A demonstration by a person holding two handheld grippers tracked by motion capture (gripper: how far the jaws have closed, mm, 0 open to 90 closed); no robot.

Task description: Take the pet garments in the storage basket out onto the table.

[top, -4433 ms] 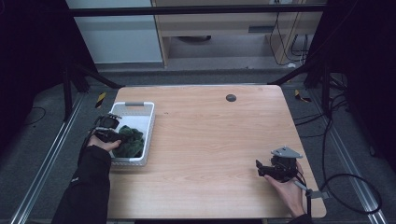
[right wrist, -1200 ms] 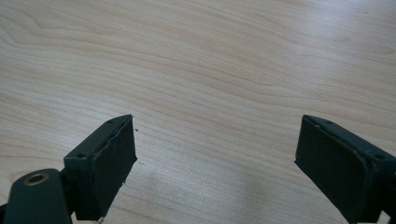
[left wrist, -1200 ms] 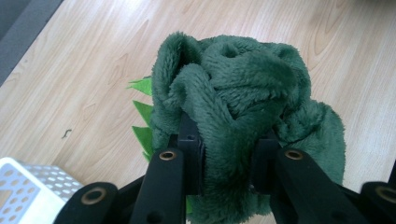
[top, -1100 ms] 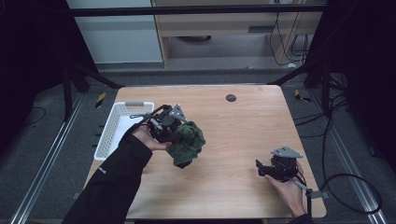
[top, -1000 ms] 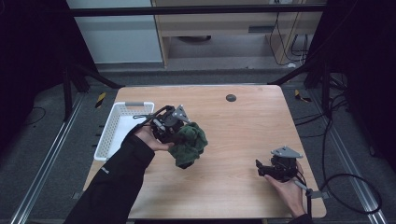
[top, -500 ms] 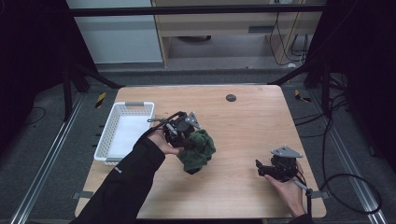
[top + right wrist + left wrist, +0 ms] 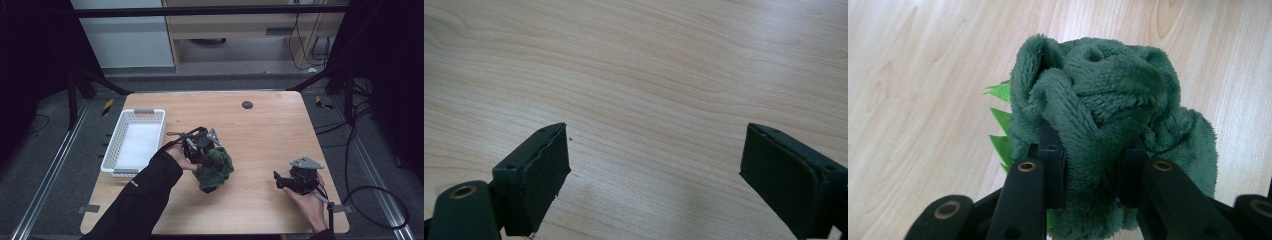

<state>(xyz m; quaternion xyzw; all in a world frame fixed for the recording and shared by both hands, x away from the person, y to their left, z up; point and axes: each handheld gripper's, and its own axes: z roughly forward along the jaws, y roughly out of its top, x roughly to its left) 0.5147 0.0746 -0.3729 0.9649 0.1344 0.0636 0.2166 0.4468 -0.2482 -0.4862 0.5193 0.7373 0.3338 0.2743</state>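
One wooden table (image 7: 260, 130), white basket (image 7: 120, 160) left; left claw (image 7: 1090, 165) clamps green plush (image 7: 1108, 100), right claw (image 7: 654, 170) apart

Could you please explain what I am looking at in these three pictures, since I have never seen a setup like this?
No robot is involved: a person at a wooden table holds a two-jaw gripper in each hand. The high view comes from a fixed camera above, looking down. The other two pictures come from small cameras riding on the grippers, looking along their black jaws. The left gripper, near the table's middle, is shut on a green plush toy with lighter green felt spikes; its own view shows the plush squeezed between the jaws. The right gripper sits low by the near right edge, its jaws wide open over bare wood. A white basket stands at the left, with nothing inside.
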